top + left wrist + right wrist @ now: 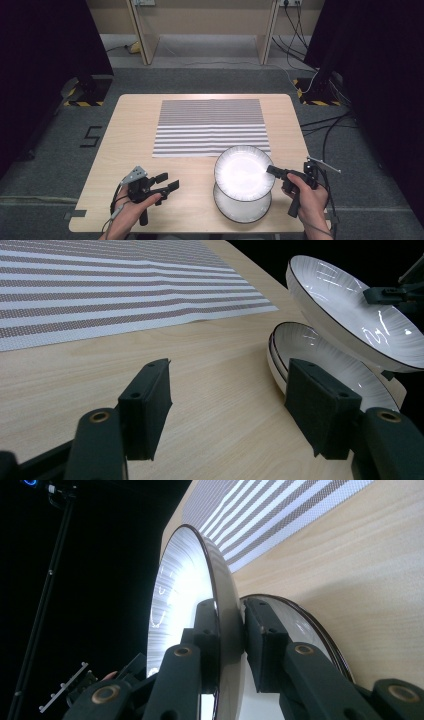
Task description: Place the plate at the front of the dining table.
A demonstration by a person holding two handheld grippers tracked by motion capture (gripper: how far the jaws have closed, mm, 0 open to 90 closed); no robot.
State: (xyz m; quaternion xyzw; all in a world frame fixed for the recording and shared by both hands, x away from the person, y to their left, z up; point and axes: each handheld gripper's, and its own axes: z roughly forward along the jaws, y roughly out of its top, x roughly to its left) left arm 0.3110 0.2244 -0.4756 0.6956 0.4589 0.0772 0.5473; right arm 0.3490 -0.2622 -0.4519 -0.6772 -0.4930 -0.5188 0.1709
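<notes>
A white plate with a dark rim [245, 172] [350, 315] [175, 595] hangs tilted above the table, its right edge pinched between the jaws of my right gripper [271, 170] [230, 625]. Directly under it, more white plates [242, 210] [325, 365] [300, 625] lie stacked on the wooden table [135, 145]. My left gripper [169, 181] [227, 400] hovers low over bare wood to the left of the stack, jaws wide open with nothing between them. The right gripper's tip [382, 294] also appears on the raised plate's far rim in the left gripper view.
A grey-and-white striped placemat [210, 127] [100, 290] [280, 515] lies flat on the far half of the table. Cables and black stands sit on the floor to the right of the table.
</notes>
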